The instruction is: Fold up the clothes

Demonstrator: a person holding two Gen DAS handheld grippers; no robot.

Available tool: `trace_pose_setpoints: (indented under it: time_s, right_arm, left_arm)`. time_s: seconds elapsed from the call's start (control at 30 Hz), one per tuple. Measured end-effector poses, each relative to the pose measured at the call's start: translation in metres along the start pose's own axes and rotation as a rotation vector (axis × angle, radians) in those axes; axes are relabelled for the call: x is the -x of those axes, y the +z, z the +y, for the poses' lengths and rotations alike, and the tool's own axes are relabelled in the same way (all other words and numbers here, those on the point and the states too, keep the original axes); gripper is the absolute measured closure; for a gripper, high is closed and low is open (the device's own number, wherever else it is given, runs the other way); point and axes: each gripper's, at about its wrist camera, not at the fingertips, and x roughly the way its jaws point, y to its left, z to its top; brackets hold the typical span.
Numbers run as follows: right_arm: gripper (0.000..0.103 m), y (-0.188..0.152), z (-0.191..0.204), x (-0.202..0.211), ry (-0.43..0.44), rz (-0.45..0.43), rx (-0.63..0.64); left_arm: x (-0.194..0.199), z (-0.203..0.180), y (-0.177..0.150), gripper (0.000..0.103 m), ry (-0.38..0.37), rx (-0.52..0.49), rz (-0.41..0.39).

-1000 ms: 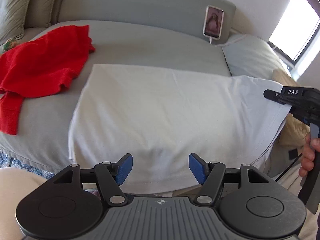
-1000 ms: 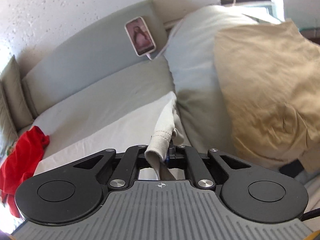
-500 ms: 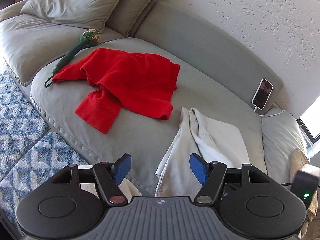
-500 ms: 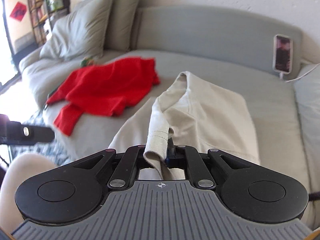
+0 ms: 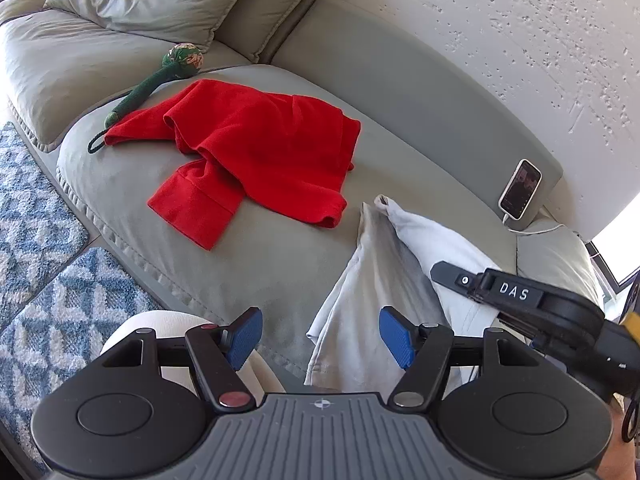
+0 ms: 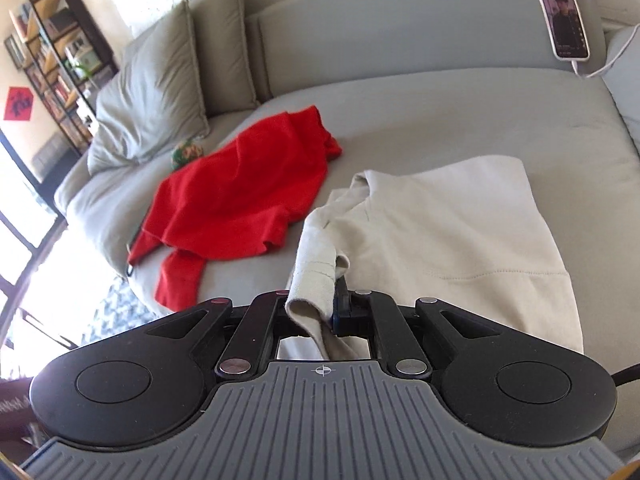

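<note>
right fingers [image 6: 340,304] clamp the cream shirt [image 6: 440,220] hem; left gripper [image 5: 320,338] gapes apart above the couch [image 5: 280,264].

Cream shirt [image 6: 448,232]: soft matt cloth. Red garment [image 5: 264,160]: matt knit. Sofa [image 5: 280,264]: smooth grey fabric. Wall [image 5: 520,40]: rough plaster.
</note>
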Motion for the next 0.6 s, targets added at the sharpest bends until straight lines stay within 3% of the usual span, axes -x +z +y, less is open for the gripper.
trace_pose_setpoints:
  time_s: [0.27,0.37,0.4,0.5,0.6]
  right_arm:
    - [0.094,-0.011,0.016,-0.015,0.001,0.075,0.074]
    - [0.074,-0.020,0.021,-0.025,0.075,0.194,0.158]
    - [0.058,-0.023,0.023,-0.025,0.122,0.244,0.186]
    - [0.056,-0.034,0.010,-0.009,0.249,0.304,0.176]
    - [0.056,-0.034,-0.021,0.020,0.268,0.272,0.089]
  left_arm:
    - [0.001,0.005,-0.002,0.039,0.016,0.019,0.004]
    - [-0.004,-0.004,-0.003,0.039,0.001,-0.010,0.006]
    - [-0.007,-0.007,-0.004,0.039,-0.005,-0.023,0.008]
    - [-0.014,-0.018,-0.005,0.038,-0.024,-0.060,0.013]
    - [-0.021,-0.029,-0.007,0.039,-0.043,-0.097,0.019]
